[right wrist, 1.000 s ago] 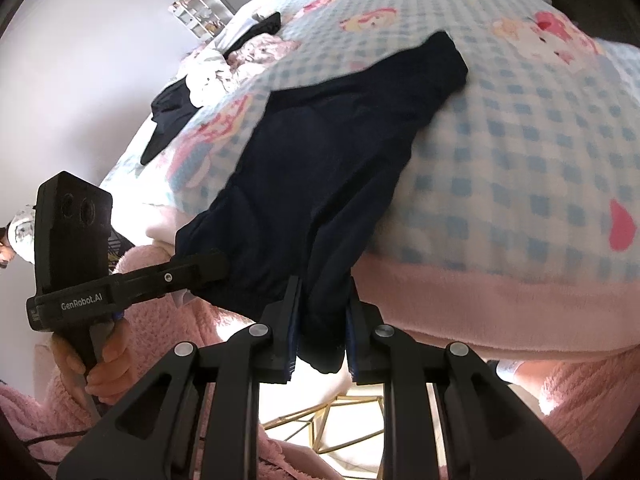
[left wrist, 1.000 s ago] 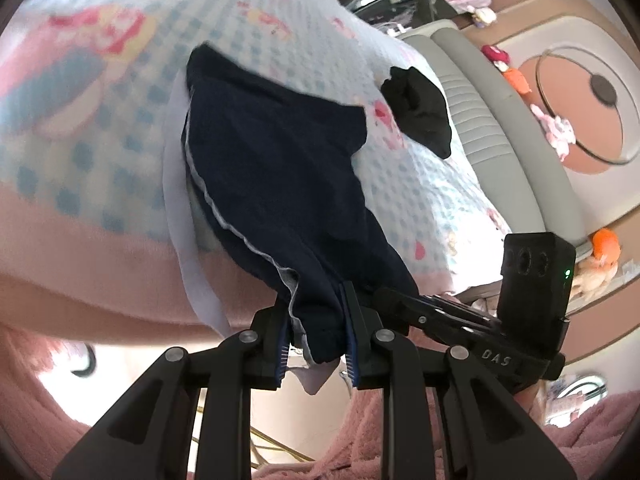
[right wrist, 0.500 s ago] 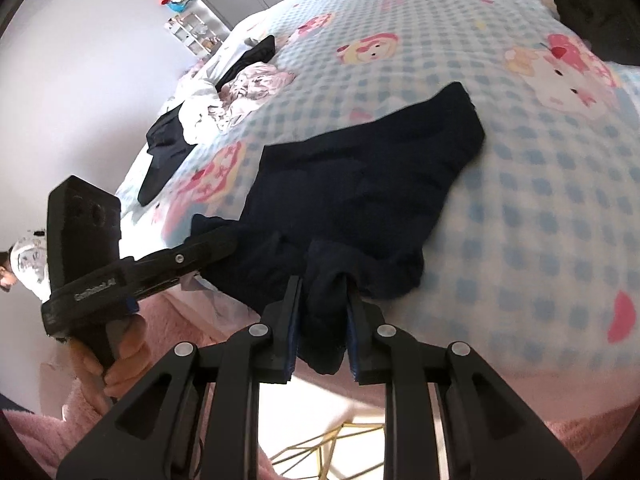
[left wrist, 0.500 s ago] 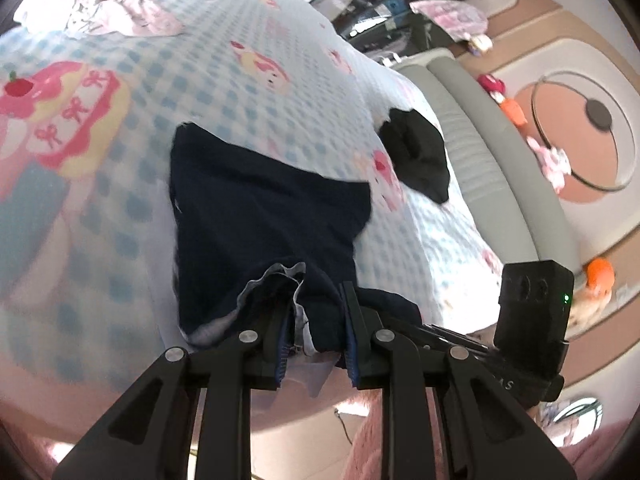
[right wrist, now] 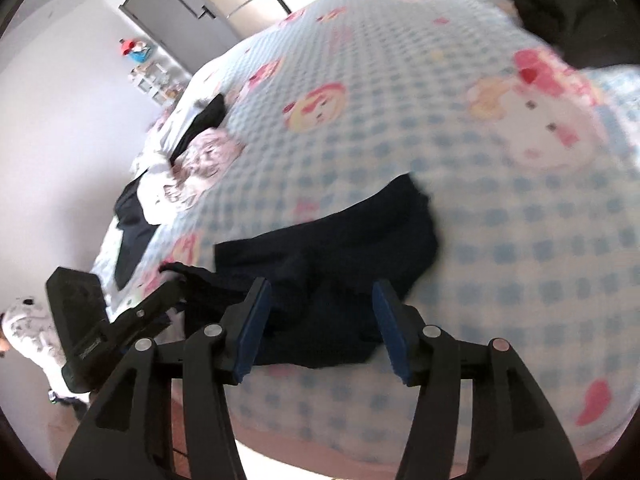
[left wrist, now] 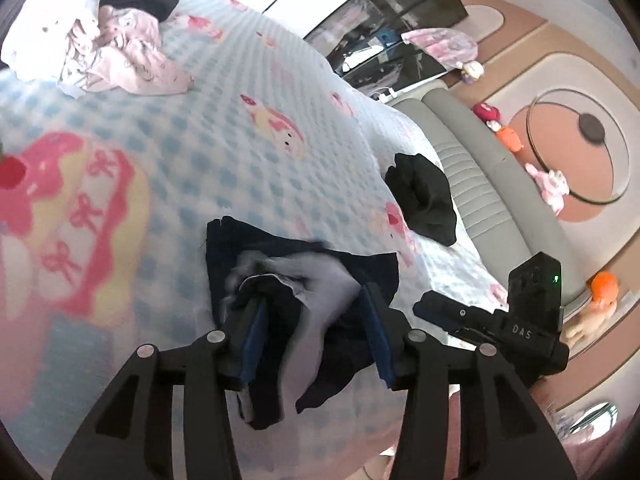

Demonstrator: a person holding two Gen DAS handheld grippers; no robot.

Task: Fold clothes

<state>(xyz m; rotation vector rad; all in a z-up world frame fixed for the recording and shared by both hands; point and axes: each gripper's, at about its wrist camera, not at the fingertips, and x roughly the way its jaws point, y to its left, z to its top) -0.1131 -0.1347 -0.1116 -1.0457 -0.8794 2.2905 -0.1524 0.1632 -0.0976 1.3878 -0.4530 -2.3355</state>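
Observation:
A navy garment (left wrist: 352, 276) with a pale lining lies bunched near the front edge of the blue-checked bedspread (left wrist: 240, 168). My left gripper (left wrist: 316, 332) hovers over its near end. Its jaws are opening, and loose cloth hangs between them without being pressed. In the right wrist view the same garment (right wrist: 340, 264) lies doubled over on the bedspread (right wrist: 500, 220). The right gripper (right wrist: 320, 326) is just above the garment's near edge, its jaws also opening with the cloth lying free between them. Each view shows the other gripper's body off to one side.
A heap of pink and white clothes (left wrist: 108, 52) lies at the far side of the bed; it shows in the right wrist view as a heap of clothes (right wrist: 192, 172). A black garment (left wrist: 424, 204) sits near the right edge. Beyond it are a grey bench (left wrist: 480, 184) and a round glass table (left wrist: 576, 148).
Both grippers carried the garment's hanging end up and forward over the bed, doubling it over itself. Both then opened and let go of the cloth.

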